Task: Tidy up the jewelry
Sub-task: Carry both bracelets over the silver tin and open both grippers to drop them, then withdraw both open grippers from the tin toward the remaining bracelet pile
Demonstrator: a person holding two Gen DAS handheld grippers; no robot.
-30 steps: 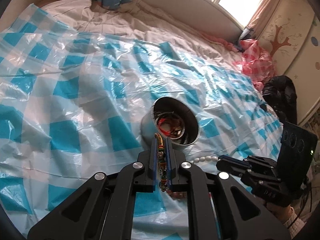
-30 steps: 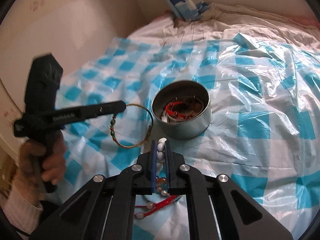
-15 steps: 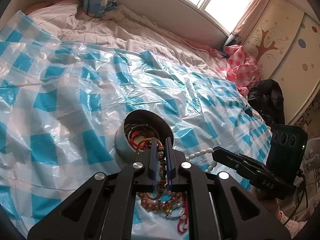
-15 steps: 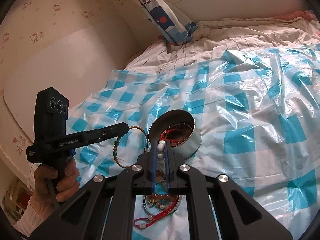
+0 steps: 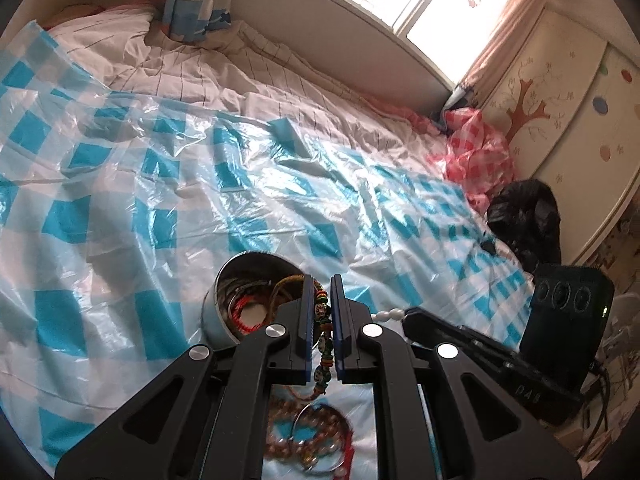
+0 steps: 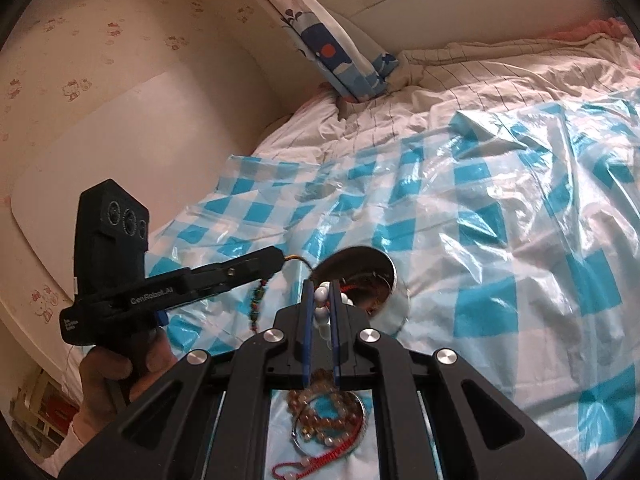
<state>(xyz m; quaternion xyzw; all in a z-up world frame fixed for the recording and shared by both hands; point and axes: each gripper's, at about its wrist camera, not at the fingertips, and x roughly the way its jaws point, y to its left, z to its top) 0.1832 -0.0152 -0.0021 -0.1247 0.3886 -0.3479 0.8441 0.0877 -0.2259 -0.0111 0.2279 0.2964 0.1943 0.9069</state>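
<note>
A round metal tin [image 5: 224,280] stands on the blue-checked plastic sheet [image 5: 120,184] on the bed, holding red cords and bangles. My left gripper [image 5: 321,288] is shut on a multicoloured beaded bracelet [image 5: 325,344] held just above the tin's near rim. My right gripper [image 6: 322,296] is shut on a white bead bracelet [image 6: 321,300], also raised beside the tin [image 6: 394,276]. The left gripper [image 6: 276,258] shows in the right wrist view with its bracelet [image 6: 256,300] hanging. The right gripper [image 5: 412,314] shows in the left wrist view with white beads [image 5: 386,315]. More loose jewelry [image 5: 312,432] lies below both grippers.
A brown bead strand, a ring bangle and a red cord [image 6: 324,424] lie on the sheet in front of the tin. A blue-and-white pillow [image 6: 340,52] leans at the headboard. A red-checked cloth [image 5: 476,152] and a black bag [image 5: 524,220] sit at the bed's far side.
Both grippers have lifted up and tilted back with their bracelets. The tin now sits lower and closer under the fingertips, and the loose jewelry pile has come into view beneath them.
</note>
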